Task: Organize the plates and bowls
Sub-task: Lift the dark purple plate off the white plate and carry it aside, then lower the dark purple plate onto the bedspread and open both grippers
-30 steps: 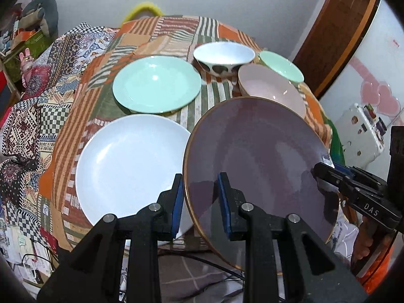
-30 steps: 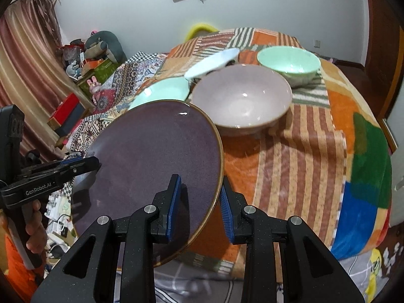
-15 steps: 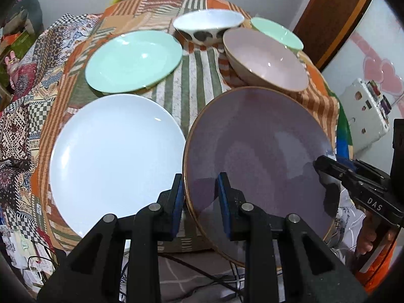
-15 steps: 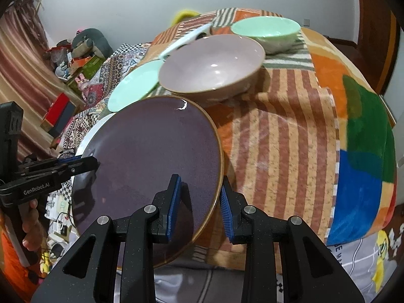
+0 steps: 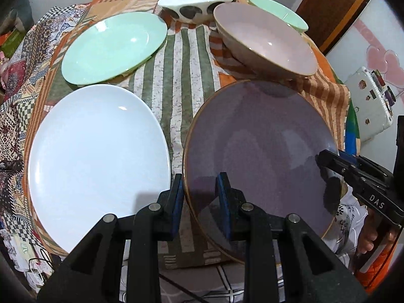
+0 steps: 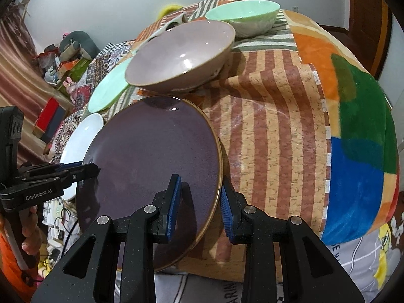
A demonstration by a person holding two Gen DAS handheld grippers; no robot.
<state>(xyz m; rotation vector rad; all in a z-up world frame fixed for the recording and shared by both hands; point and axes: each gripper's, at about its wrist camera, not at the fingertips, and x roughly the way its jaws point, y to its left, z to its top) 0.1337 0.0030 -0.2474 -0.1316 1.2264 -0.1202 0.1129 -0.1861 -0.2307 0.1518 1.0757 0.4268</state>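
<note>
showing only in the left view: white plate (image 5: 96, 156) beside purple plate (image 5: 260, 146).

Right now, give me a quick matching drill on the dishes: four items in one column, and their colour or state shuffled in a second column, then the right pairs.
Items:
1. large plate clamped by both hand-held grippers
2. flat plate beside it
3. shallow plate behind that
4. nearest bowl

Descriptions:
A. mint green, resting on the striped cloth
B. pink inside, tan outside
C. dull purple with a gold-brown rim, gripped at two edges
D. plain white, lying on the table

Pairs: 1-C, 2-D, 3-A, 4-B
</note>
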